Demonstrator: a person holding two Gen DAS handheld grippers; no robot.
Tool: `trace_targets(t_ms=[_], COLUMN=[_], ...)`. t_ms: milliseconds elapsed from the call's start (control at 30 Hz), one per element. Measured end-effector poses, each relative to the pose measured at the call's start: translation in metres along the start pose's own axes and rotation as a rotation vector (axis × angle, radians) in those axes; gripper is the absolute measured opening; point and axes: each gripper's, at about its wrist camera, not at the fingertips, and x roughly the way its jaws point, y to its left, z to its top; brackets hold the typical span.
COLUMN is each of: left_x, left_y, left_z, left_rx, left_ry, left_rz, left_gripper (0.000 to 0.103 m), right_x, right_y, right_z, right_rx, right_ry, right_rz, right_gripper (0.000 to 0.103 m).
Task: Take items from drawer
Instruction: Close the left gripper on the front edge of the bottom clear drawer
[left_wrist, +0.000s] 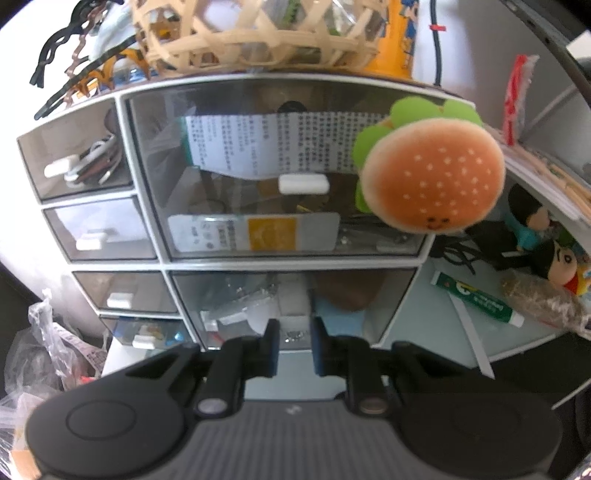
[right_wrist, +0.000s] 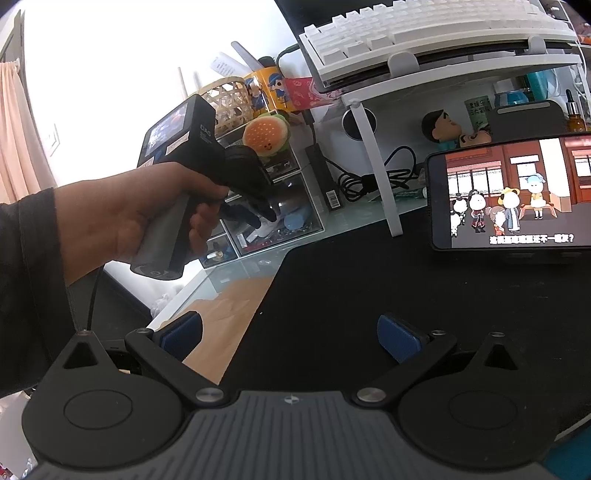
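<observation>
Both grippers were black plastic with blue pads, ribbed grey bases, silver pivot screws and round black discs each side. Left gripper (right_wrist: 258, 218) had a grey handle, small rear screen, thin black cable. Person's hand (right_wrist: 147, 218) wore a dark sleeve (right_wrist: 29, 277).

left tool (left_wrist: 294, 347): pinched, angled down | right tool (right_wrist: 290, 338): spread wide

- Drawer unit (left_wrist: 162, 258): smoky see-through fronts in white frames, directly ahead of the left hand-held gripper (left_wrist: 294, 349).
- Bottom wide drawer (left_wrist: 291, 302): nearest its fingertips, contents dimly visible (packets, something blue).
</observation>
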Motion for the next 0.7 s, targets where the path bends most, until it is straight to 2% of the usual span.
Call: trace_targets(t_ms=[67,100,133,333,500,567,700], left_x=[-0.001,-0.002,-0.004,-0.011,-0.011,-0.011,-0.007], left_y=[0.004,0.003,0.003,0.004,0.009,0.009,0.005], left_z=[0.0,-0.001,-0.002,0.001,0.003,0.002,0.002], left_rx=[0.004,0.009,0.011,0.038,0.02,0.016,0.003], left_ry=[0.001,0.001,0.003,-0.005,0.011,0.007,0.003], left_rz=[-0.001,0.004,0.006,0.017,0.016,0.011,0.004], left_gripper=[0.017,0.012,0.002,0.0,0.012,0.026,0.026], right_x=[0.001,0.001,0.001,0.003,0.002,0.001,0.001], right_y=[0.0,0.001,0.001,0.004,0.005,0.006,0.006], right_z=[0.0,0.001,0.001,-0.001,-0.002,-0.003,-0.004], right_rx=[-0.001,-0.002,-0.003,-0.012,-0.017,-0.02,-0.024], right_ry=[0.0,0.0,0.0,0.006,0.006,0.006,0.006], right_rz=[0.0,0.001,0.001,0.003,0.001,0.0,-0.002], right_gripper=[0.103,0.103,0.103,0.103,0.103,0.103,0.103])
